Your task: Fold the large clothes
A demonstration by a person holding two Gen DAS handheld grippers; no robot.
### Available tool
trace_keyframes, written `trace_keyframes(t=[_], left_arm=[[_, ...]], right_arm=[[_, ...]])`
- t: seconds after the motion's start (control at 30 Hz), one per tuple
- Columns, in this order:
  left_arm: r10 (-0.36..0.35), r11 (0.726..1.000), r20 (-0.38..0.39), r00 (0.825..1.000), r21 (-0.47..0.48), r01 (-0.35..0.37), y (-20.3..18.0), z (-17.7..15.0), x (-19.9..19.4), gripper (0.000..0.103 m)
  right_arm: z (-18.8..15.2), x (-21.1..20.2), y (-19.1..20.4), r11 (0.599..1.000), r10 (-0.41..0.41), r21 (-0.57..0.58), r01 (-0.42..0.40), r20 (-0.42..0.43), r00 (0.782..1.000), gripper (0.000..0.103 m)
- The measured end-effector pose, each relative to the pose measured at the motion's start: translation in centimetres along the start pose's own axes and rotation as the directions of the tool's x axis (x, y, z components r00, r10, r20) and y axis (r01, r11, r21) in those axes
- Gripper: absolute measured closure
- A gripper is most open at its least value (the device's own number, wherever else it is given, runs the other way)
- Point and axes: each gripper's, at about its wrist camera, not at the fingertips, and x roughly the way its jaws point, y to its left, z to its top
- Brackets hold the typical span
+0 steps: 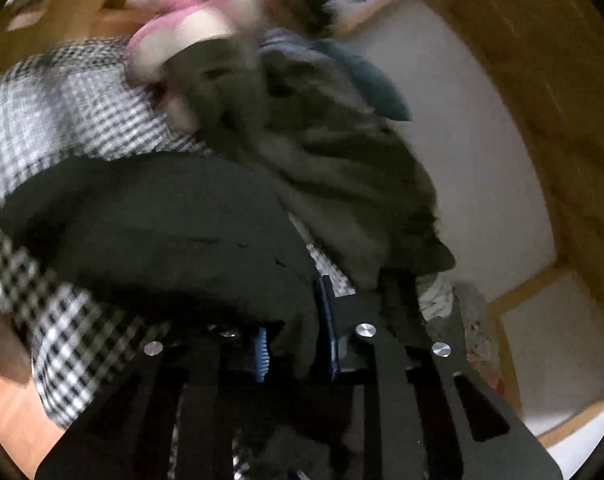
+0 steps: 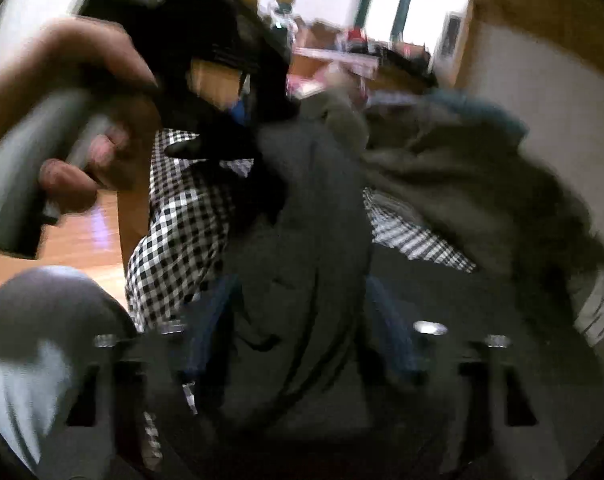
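Note:
A dark charcoal garment [image 1: 162,232] bulges in front of my left gripper [image 1: 296,340], whose blue pads are shut on a fold of it. In the right wrist view the same dark garment [image 2: 302,220] runs down between the blue pads of my right gripper [image 2: 302,328], which is shut on it. Under and beside it lies a black-and-white checked cloth [image 1: 62,120] [image 2: 182,220]. An olive-grey garment [image 1: 342,168] [image 2: 462,168] is heaped behind. A person's hand [image 2: 82,120] holds the other gripper's grey handle at the upper left. Both views are blurred.
The clothes lie on a white surface [image 1: 462,140] with a wooden surround [image 1: 562,100]. A pink and cream item [image 1: 190,20] and a teal cloth [image 1: 374,80] sit at the far side. A knee in grey trousers [image 2: 42,320] is at the lower left over a wooden floor [image 2: 82,248].

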Motion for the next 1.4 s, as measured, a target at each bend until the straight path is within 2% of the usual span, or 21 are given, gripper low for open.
trace_keyframes(t=[0.1, 0.2, 0.3, 0.4, 0.47, 0.5, 0.6, 0.67, 0.77, 0.83, 0.9, 0.93, 0.97, 1.03, 1.07, 1.13, 1.17, 1.27, 1.33, 1.37, 1.4], left_arm=[[-0.032, 0.992, 0.060, 0.998, 0.123, 0.024, -3.4, 0.6, -1.1, 0.090], [-0.063, 0.971, 0.039, 0.997, 0.233, 0.053, -7.4, 0.6, -0.3, 0.090], [-0.100, 0.955, -0.014, 0.995, 0.278, 0.100, -10.5, -0.1, 1.7, 0.090], [-0.165, 0.910, -0.051, 0.985, 0.376, 0.172, -15.1, -2.4, 3.0, 0.090], [-0.191, 0.869, -0.075, 0.979, 0.450, 0.204, -18.3, -4.6, 3.8, 0.090], [-0.201, 0.853, -0.097, 0.975, 0.472, 0.223, -19.7, -5.7, 4.5, 0.090], [-0.197, 0.807, -0.205, 0.959, 0.522, 0.277, -24.2, -10.4, 8.0, 0.090], [-0.148, 0.772, -0.274, 0.950, 0.569, 0.284, -26.1, -14.5, 10.8, 0.090], [0.006, 0.681, -0.315, 0.949, 0.696, 0.227, -27.9, -22.1, 14.8, 0.086], [0.108, 0.614, -0.314, 0.943, 0.767, 0.185, -27.8, -25.9, 17.3, 0.075], [0.193, 0.555, -0.334, 0.923, 0.813, 0.178, -27.2, -29.6, 18.8, 0.048], [0.233, 0.526, -0.343, 0.910, 0.831, 0.179, -27.0, -31.2, 19.3, 0.040], [0.248, 0.503, -0.330, 0.911, 0.848, 0.170, -26.8, -31.9, 19.5, 0.031], [0.253, 0.429, -0.250, 0.935, 0.895, 0.123, -26.6, -33.3, 19.2, 0.026], [0.255, 0.413, -0.227, 0.940, 0.905, 0.107, -26.5, -33.6, 19.1, 0.026], [0.249, 0.434, -0.223, 0.942, 0.895, 0.097, -26.5, -33.4, 19.0, 0.024], [0.244, 0.448, -0.223, 0.944, 0.889, 0.094, -26.5, -33.5, 18.9, 0.023], [0.237, 0.433, -0.193, 0.952, 0.898, 0.074, -26.4, -34.1, 18.4, 0.023], [0.235, 0.426, -0.178, 0.956, 0.903, 0.063, -26.4, -34.4, 18.2, 0.023], [0.236, 0.424, -0.176, 0.956, 0.903, 0.061, -26.4, -34.3, 18.7, 0.023], [0.236, 0.421, -0.175, 0.956, 0.905, 0.061, -26.4, -34.3, 18.7, 0.023]], right_arm=[[-0.6, -0.4, -0.8, 0.997, 0.055, 0.062, -0.055, -0.009, 0.998, 0.091], [-1.2, -2.1, -1.0, 0.995, 0.071, 0.075, -0.073, 0.023, 0.997, 0.094], [-1.8, -4.4, -1.8, 0.991, 0.086, 0.096, -0.090, 0.044, 0.995, 0.094], [-3.3, -8.2, -3.8, 0.992, 0.062, 0.112, -0.064, 0.025, 0.998, 0.084], [-5.1, -12.1, -6.0, 0.988, 0.023, 0.151, -0.027, 0.029, 0.999, 0.044], [-6.2, -14.7, -7.5, 0.985, -0.039, 0.172, 0.032, 0.040, 0.998, 0.014], [-9.1, -20.7, -12.2, 0.956, -0.151, 0.254, 0.145, 0.004, 0.988, 0.010], [-11.0, -24.9, -15.5, 0.913, -0.262, 0.318, 0.256, -0.024, 0.965, 0.010], [-13.8, -30.5, -20.3, 0.785, -0.458, 0.405, 0.468, -0.129, 0.880, 0.009], [-14.3, -32.7, -22.0, 0.748, -0.489, 0.450, 0.488, -0.125, 0.864, 0.005], [-13.1, -33.3, -23.2, 0.748, -0.495, 0.449, 0.489, -0.113, 0.862, 0.003], [-11.9, -33.0, -23.5, 0.761, -0.493, 0.423, 0.491, -0.113, 0.862, 0.003], [-10.7, -32.6, -23.8, 0.772, -0.492, 0.396, 0.498, -0.125, 0.862, 0.003], [-6.7, -29.9, -24.6, 0.817, -0.447, 0.300, 0.493, -0.210, 0.869, 0.003], [-4.0, -27.5, -24.4, 0.852, -0.418, 0.237, 0.467, -0.231, 0.879, 0.003], [-0.1, -23.4, -23.3, 0.905, -0.369, 0.128, 0.405, -0.234, 0.899, 0.003], [1.9, -19.4, -23.1, 0.928, -0.334, 0.060, 0.368, -0.305, 0.892, 0.003], [4.7, -11.3, -22.9, 0.947, -0.296, -0.019, 0.319, -0.431, 0.852, 0.003], [5.6, -4.5, -22.3, 0.942, -0.330, -0.121, 0.314, -0.520, 0.788, 0.004], [5.6, -2.7, -22.2, 0.941, -0.333, -0.139, 0.308, -0.541, 0.772, 0.004], [5.4, -0.1, -22.1, 0.943, -0.329, -0.162, 0.291, -0.584, 0.742, 0.005]])
